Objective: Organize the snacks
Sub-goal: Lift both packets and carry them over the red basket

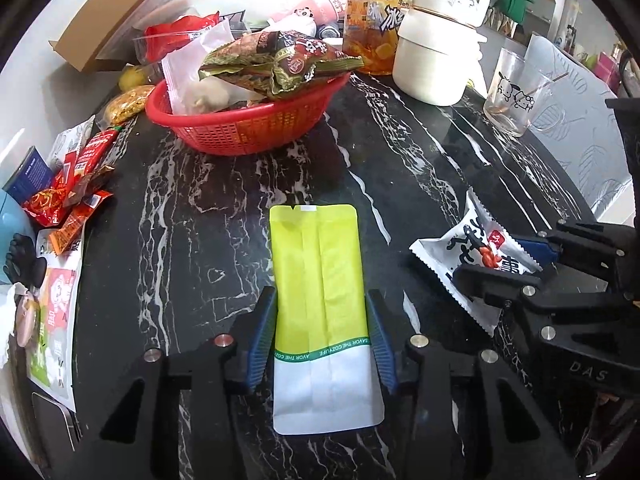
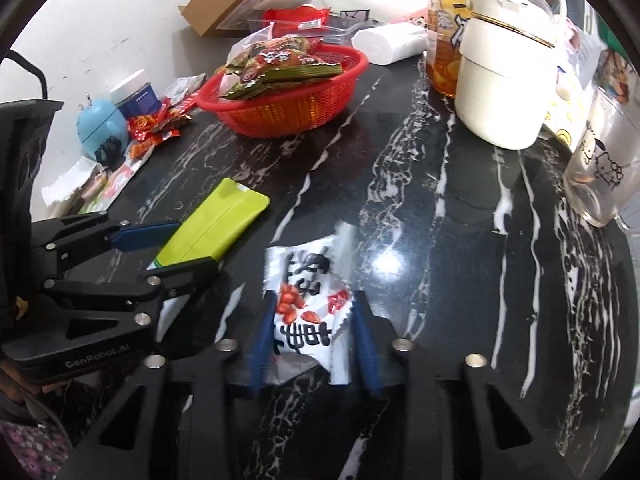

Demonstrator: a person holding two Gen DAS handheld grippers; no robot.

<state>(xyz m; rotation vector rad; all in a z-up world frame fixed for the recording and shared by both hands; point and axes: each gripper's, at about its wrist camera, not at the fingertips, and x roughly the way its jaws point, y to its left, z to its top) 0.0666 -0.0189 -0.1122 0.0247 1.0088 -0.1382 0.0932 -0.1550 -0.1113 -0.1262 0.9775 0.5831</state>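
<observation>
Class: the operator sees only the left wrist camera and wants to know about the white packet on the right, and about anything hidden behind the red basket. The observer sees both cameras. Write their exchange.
Operator: Has the right gripper closed on the white packet?
Observer: No. In the right wrist view the right gripper is open, with one finger on either side of the white packet, which lies on the table.
Operator: Is anything behind the red basket that I can't make out?
Observer: Yes. A white paper roll lies just past the red basket, beside the orange drink bottle.
</observation>
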